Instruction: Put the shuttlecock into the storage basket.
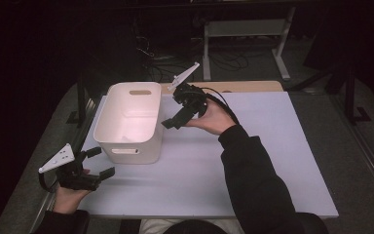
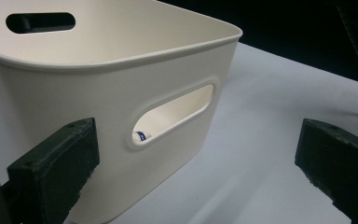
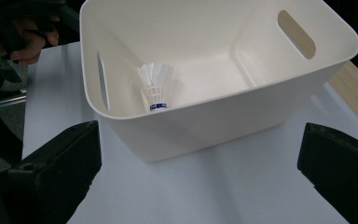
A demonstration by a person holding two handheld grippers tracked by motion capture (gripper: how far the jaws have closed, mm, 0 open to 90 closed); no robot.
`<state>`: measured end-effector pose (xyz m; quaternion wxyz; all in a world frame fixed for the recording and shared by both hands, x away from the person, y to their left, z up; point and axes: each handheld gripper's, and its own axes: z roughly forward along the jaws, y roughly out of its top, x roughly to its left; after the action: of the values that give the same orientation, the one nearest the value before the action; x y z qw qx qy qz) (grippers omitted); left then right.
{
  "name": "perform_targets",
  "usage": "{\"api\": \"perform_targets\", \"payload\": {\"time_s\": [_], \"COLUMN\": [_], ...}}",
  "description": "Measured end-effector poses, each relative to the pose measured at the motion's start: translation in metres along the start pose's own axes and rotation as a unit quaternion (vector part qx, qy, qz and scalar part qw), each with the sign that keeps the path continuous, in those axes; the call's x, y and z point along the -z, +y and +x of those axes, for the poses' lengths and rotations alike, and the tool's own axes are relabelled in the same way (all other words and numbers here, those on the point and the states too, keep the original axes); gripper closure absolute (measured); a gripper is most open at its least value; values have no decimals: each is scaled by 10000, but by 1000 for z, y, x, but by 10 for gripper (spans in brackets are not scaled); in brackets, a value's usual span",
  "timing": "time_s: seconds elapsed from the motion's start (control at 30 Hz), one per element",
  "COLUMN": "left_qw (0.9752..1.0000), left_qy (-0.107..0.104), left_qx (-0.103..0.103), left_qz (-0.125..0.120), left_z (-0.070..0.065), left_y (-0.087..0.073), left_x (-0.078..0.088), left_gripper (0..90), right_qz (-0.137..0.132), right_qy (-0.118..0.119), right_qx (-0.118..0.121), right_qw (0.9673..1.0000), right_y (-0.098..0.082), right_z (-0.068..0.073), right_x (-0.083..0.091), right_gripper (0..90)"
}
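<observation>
I take the white bin [image 1: 129, 122] as my landmark. It stands on the pale table [image 1: 253, 161], near the table's left edge and close to the far edge, where a wooden strip [image 1: 243, 86] runs behind it. To the bin's right and in front of it the table lies open as far as its right and near edges.

My right gripper [image 1: 175, 119] hangs just beside the bin's right wall, jaws spread wide with nothing between them. My left gripper [image 1: 100, 163] sits off the bin's near left corner, at the table's left edge, also released and empty.

The right gripper view looks down into the bin and gives me the shuttlecock [image 3: 157, 86]: it lies on the bin's floor, white feathers up against the wall with the slot handle, its blue-banded base toward me. The high view shows just a faint pale shape there. The left gripper view catches a sliver of that blue band [image 2: 141, 136] through the bin's near handle slot [image 2: 175, 114], and the table stretching away to the bin's right.
</observation>
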<state>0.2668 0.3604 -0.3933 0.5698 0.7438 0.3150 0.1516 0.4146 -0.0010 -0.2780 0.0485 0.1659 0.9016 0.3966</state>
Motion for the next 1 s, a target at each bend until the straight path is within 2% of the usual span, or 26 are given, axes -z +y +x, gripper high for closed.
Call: {"api": "perform_targets", "payload": {"time_s": [0.8,1.0], "left_qw": [10000,10000], "left_qy": [18,25], "left_qx": [-4,-2], "left_qz": [12,15], "left_z": [0,0], "left_y": [0,0], "left_x": [0,0], "left_gripper": [0,0], "right_qz": [-228,-317], "right_qy": [-227,-288], "right_qx": [-258,-359], "right_qw": [9991,9984], "right_y": [-40,-54], "right_z": [-10,-14], "right_x": [23,35], "right_gripper": [0,0]}}
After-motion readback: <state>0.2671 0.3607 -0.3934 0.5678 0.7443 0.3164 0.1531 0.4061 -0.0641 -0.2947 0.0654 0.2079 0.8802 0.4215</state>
